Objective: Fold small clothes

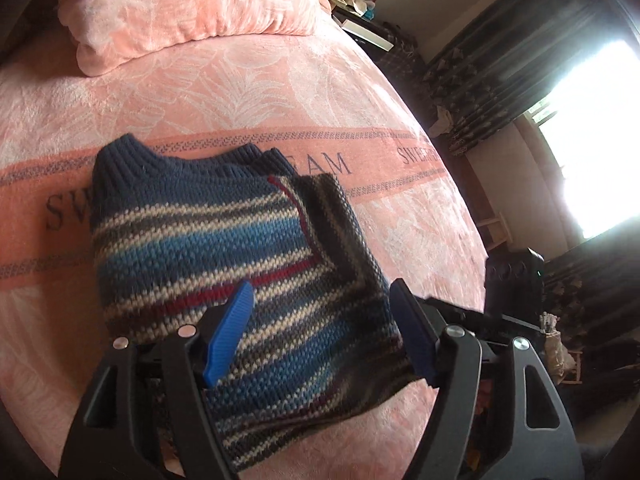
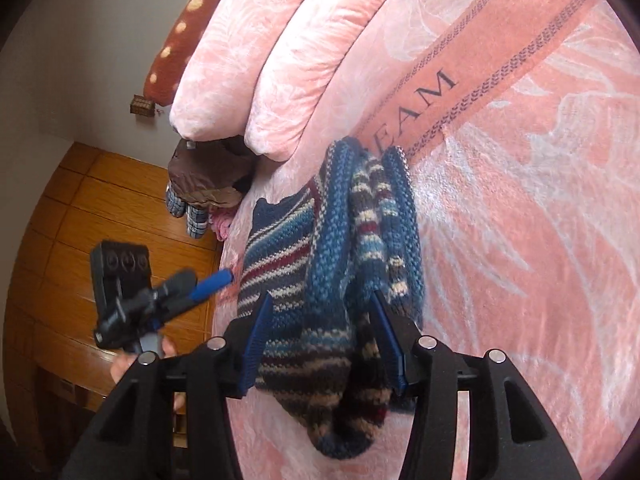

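A small knitted sweater [image 1: 208, 240] striped in blue, cream, grey and dark red lies folded on the pink bed blanket [image 1: 248, 88], navy collar toward the pillows. My left gripper [image 1: 320, 286] hovers open over its near part, the blue fingers [image 1: 232, 328] well apart with nothing pinched. In the right wrist view the sweater [image 2: 336, 220] is seen edge-on, and its thick folded end fills the gap of my right gripper [image 2: 320, 298], whose fingers stand apart on either side of it. The left gripper [image 2: 160, 296], held by a hand [image 2: 120, 364], touches the sweater's far edge.
Pink pillows [image 1: 192, 8] are stacked at the head of the bed. The bed's edge drops to a wooden floor [image 2: 100, 208] where plaid slippers [image 2: 188, 212] lie. A bright window [image 1: 592, 132] with dark curtains is at the right.
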Available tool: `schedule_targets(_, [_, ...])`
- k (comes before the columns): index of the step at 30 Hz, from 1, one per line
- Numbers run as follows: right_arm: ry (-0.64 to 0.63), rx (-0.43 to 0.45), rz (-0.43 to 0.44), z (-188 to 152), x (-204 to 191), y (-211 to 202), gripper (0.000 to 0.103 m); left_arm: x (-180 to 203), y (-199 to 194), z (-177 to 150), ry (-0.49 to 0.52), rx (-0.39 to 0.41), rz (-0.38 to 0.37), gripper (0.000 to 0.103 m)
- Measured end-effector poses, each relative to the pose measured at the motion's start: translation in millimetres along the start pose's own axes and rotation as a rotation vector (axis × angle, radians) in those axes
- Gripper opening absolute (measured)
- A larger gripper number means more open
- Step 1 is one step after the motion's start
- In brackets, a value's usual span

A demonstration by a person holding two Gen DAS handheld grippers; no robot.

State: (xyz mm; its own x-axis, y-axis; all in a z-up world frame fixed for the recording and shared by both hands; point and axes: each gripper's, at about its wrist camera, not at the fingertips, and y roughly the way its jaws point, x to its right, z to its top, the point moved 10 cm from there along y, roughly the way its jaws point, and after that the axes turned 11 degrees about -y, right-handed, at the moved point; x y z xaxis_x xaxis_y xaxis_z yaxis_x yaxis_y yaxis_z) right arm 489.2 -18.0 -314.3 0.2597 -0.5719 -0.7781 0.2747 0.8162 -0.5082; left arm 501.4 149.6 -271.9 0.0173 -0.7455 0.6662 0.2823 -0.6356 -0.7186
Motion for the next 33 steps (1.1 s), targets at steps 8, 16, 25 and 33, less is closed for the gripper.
schedule_targets(8, [-0.091, -0.11, -0.074, 16.0, -2.7, 43.4, 0.012, -27.9, 6.3, -54.0, -0.106, -0.025, -0.157, 0.069])
schedule_targets(16, [-0.009, -0.04, -0.055, 28.2, 23.3, 20.2, 0.026, -33.6, 18.6, -71.9, -0.138, -0.062, -0.198, 0.068])
schedule_targets(25, [-0.07, -0.181, -0.131, 33.2, 27.7, 59.2, 0.036, -44.9, 13.1, -78.9, -0.191, -0.043, -0.209, 0.069])
schedule_targets(33, [-0.237, -0.128, -0.185, 45.9, 1.7, 45.2, 0.014, -49.1, 25.7, -82.1, -0.233, -0.061, -0.229, 0.069])
